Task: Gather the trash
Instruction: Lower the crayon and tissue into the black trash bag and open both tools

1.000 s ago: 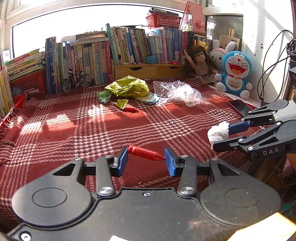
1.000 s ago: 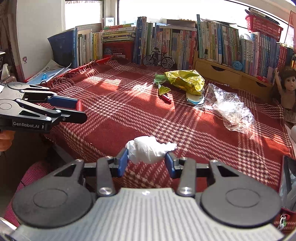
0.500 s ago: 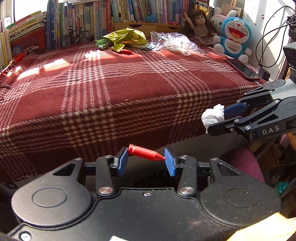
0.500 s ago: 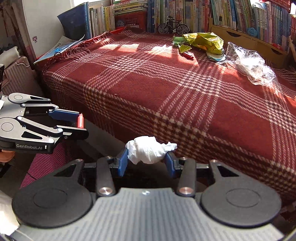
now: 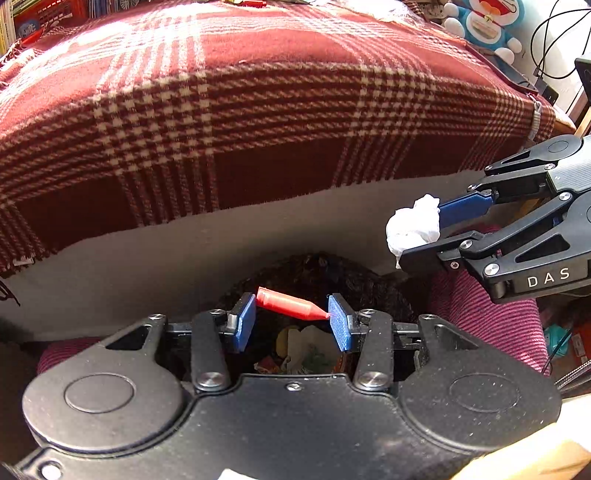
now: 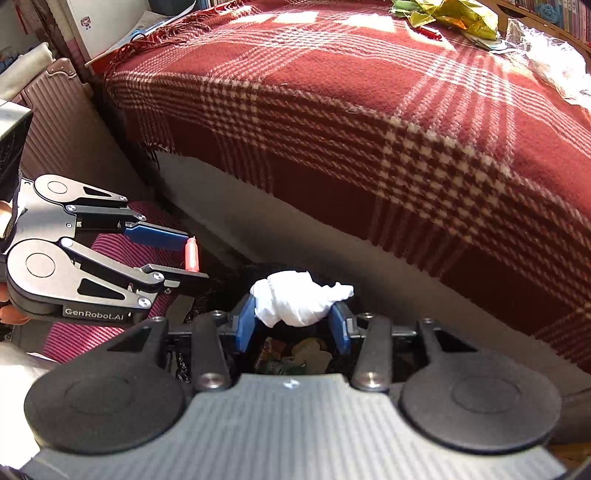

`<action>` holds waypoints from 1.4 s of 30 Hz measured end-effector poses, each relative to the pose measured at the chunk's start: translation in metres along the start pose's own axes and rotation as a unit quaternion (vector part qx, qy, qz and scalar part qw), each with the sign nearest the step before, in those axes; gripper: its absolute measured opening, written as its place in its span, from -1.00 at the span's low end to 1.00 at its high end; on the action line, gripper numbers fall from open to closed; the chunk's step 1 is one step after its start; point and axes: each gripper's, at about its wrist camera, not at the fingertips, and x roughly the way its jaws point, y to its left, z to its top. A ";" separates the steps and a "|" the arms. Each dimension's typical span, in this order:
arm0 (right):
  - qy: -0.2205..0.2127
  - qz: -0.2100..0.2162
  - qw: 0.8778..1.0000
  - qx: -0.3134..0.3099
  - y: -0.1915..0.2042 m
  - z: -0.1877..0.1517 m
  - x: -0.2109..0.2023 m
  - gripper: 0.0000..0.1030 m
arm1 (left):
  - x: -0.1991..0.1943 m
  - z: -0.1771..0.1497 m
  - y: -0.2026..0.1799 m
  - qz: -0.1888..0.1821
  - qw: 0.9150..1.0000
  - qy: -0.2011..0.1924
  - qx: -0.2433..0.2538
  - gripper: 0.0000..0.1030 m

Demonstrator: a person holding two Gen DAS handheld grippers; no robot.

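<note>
Trash: left gripper [image 5: 291,317] marked GenRobot.AI pinches red cap [image 5: 290,304], right gripper [image 6: 293,319] marked DAS pinches tissue wad [image 6: 295,301].

A red plaid blanket [image 6: 369,92] covers the bed, bearing crumpled wrappers [image 6: 458,14].

Left wrist view. The left gripper [image 5: 291,319] pinches a red cap [image 5: 290,304] slantwise between its 2 blue pads [image 5: 245,321], above a dark bin [image 5: 317,280] containing mixed scraps. At right, the right gripper [image 5: 424,236] clamps a crumpled white tissue [image 5: 413,227]. Behind both, a red plaid blanket [image 5: 258,110] overhangs a grey ledge [image 5: 207,251]. A blue plush toy [image 5: 487,22] sits at upper right.
</note>
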 end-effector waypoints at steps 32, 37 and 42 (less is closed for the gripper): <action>0.072 0.018 0.997 0.009 0.005 -0.015 0.032 0.06 | 0.060 -0.012 -0.002 -0.010 0.989 0.147 -0.016 -0.19; 0.075 0.020 0.997 0.007 0.004 -0.016 0.034 0.19 | 0.061 -0.012 -0.002 -0.009 0.989 0.148 -0.014 -0.15; 0.075 0.021 0.997 0.006 0.003 -0.017 0.035 0.28 | 0.061 -0.012 -0.001 -0.007 0.989 0.145 -0.013 0.16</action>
